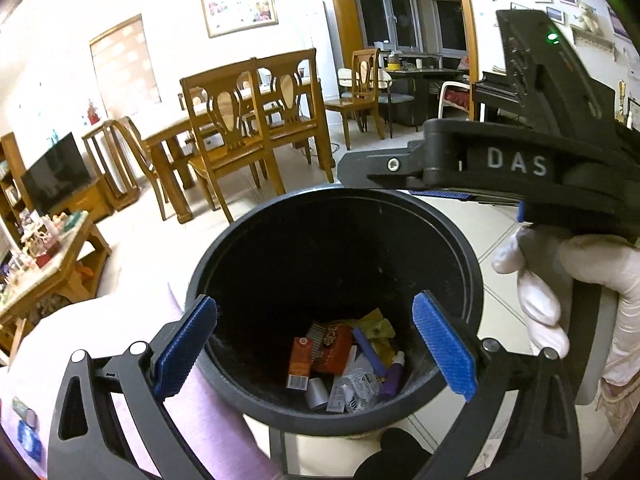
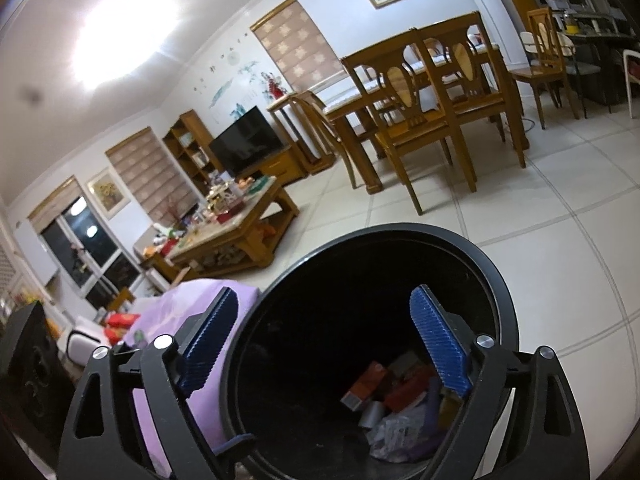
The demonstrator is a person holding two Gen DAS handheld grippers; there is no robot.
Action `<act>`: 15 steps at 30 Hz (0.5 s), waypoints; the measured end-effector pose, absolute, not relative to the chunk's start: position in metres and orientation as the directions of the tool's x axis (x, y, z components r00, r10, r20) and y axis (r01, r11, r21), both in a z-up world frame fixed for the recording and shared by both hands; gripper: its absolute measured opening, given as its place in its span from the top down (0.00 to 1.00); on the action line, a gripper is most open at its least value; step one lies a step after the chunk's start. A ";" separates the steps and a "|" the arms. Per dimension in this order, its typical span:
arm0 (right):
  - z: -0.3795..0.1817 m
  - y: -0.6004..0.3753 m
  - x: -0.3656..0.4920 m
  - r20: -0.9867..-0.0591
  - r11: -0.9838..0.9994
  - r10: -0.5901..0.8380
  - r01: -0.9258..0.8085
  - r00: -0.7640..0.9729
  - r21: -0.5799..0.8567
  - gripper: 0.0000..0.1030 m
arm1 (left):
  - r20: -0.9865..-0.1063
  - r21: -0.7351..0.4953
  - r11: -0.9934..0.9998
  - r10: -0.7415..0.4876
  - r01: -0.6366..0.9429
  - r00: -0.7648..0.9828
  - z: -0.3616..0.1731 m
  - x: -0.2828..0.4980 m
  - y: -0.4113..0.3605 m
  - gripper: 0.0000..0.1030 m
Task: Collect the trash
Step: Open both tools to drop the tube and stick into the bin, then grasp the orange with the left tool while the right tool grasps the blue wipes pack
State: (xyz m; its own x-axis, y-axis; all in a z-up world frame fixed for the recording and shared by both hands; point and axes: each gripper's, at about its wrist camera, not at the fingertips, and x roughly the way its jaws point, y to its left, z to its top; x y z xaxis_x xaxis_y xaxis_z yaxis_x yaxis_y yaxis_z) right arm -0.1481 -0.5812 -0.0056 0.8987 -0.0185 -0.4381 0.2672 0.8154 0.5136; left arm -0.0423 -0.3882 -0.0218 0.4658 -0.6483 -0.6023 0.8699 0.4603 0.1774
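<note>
A round black trash bin [image 1: 460, 240] stands on the tiled floor beside a purple cloth. At its bottom lies trash [image 1: 344, 364]: an orange carton, a red wrapper, a yellow wrapper, a purple tube and clear plastic. My left gripper [image 1: 316, 346] is open and empty above the bin's mouth, its blue pads wide apart. My right gripper [image 2: 324, 354] is open and empty over the same bin [image 2: 492, 276], with the trash [image 2: 396, 404] below it. In the left wrist view the right gripper's body [image 1: 516, 160] hovers at the bin's far right rim, held by a white-gloved hand.
A purple cloth [image 1: 208, 432] covers a surface left of the bin. A cluttered wooden coffee table [image 2: 240, 224] stands further left. A wooden dining table with chairs [image 2: 432, 112] is across the tiled floor [image 2: 560, 216], and a TV [image 2: 246, 144] sits by the wall.
</note>
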 end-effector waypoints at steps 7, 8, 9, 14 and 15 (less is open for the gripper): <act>0.004 -0.567 -0.150 -0.422 0.812 0.005 0.243 0.907 0.531 0.05 | -0.562 0.163 0.499 -0.662 0.851 0.496 -0.006 -0.043 -0.355 0.05; 0.005 -0.563 -0.149 -0.423 0.813 0.012 0.237 0.906 0.532 0.05 | -0.557 0.157 0.509 -0.662 0.847 0.501 -0.003 -0.042 -0.348 0.05; 0.007 -0.559 -0.148 -0.424 0.815 0.020 0.231 0.905 0.532 0.05 | -0.552 0.155 0.518 -0.661 0.842 0.508 -0.002 -0.041 -0.343 0.05; 0.013 -0.532 -0.135 -0.433 0.831 0.060 0.195 0.899 0.520 0.05 | -0.532 0.148 0.566 -0.646 0.811 0.548 0.005 -0.033 -0.309 0.05; 0.015 -0.527 -0.133 -0.436 0.834 0.068 0.188 0.897 0.518 0.05 | -0.529 0.144 0.576 -0.643 0.805 0.555 0.005 -0.031 -0.303 0.05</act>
